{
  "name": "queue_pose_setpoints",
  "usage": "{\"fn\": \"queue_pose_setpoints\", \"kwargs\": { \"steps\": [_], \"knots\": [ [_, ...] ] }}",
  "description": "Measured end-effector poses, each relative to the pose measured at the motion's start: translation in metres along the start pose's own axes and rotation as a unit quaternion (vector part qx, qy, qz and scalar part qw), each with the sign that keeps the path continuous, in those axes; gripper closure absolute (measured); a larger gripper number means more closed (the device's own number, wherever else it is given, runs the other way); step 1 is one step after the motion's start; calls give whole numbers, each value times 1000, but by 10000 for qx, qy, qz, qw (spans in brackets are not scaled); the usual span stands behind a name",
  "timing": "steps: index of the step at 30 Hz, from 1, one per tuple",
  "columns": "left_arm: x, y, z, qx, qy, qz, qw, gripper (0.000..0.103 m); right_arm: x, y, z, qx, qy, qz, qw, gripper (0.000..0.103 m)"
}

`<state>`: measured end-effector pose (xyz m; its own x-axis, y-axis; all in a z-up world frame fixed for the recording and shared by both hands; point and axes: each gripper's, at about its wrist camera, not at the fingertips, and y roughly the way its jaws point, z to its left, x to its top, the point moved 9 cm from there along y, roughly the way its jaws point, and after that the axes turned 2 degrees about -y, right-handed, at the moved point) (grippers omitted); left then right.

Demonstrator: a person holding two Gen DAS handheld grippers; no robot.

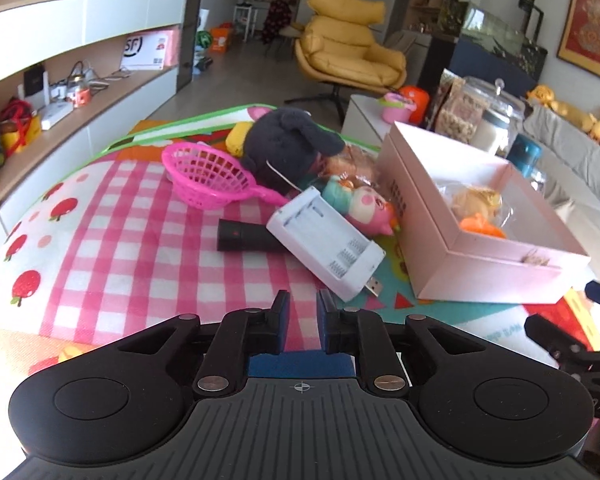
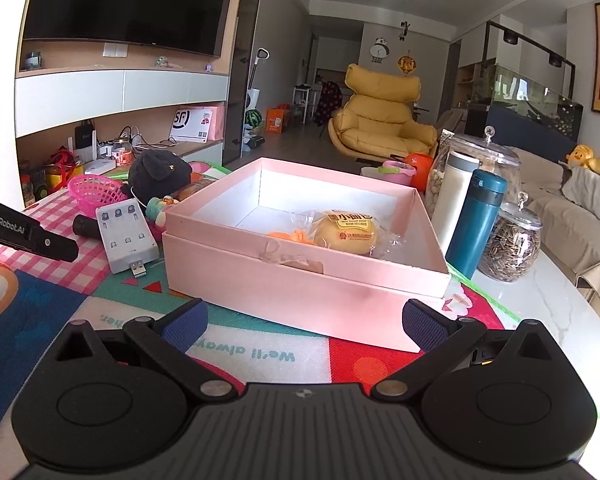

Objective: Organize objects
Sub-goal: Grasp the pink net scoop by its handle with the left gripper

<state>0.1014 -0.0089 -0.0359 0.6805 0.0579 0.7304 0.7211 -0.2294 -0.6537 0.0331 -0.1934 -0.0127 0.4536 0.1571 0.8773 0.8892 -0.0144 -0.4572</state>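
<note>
My left gripper (image 1: pixel 303 300) is shut with nothing between its blue pads, hovering over the pink checked mat (image 1: pixel 140 248). Just ahead of it lies a white battery charger (image 1: pixel 324 240) leaning on a black flashlight (image 1: pixel 244 236). Behind them are a pink basket (image 1: pixel 208 176), a dark plush toy (image 1: pixel 288 144) and a pink doll (image 1: pixel 364 204). My right gripper (image 2: pixel 304 316) is open wide, close to the near wall of the open pink box (image 2: pixel 300 292). Inside the box are a wrapped bun (image 2: pixel 346 232) and an orange item (image 2: pixel 292 237). The charger (image 2: pixel 126 236) sits left of the box.
A teal bottle (image 2: pixel 476 224), a white bottle (image 2: pixel 456 200) and glass jars (image 2: pixel 510 248) stand right of the box on the marble tabletop (image 2: pixel 540 304). The left gripper's body (image 2: pixel 40 236) reaches in at the left edge. A yellow armchair (image 2: pixel 380 120) stands beyond.
</note>
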Motion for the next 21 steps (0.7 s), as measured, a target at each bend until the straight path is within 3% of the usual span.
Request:
{"fn": "queue_pose_setpoints", "kwargs": {
  "steps": [4,9,15,21],
  "knots": [
    [5,-2,2,-103,-17,-74,9999,86,0,2,1,17,-11,33,10000,0],
    [50,-16,39,-29,-1224,-752,9896,86,1,1,2,44,-16,31,10000,0],
    [73,13,75,239,-2325,-552,9707,86,1,1,1,37,8,8,10000,0],
    [72,33,91,717,-2774,-425,9571,86,0,0,1,25,21,16,10000,0]
  ]
}}
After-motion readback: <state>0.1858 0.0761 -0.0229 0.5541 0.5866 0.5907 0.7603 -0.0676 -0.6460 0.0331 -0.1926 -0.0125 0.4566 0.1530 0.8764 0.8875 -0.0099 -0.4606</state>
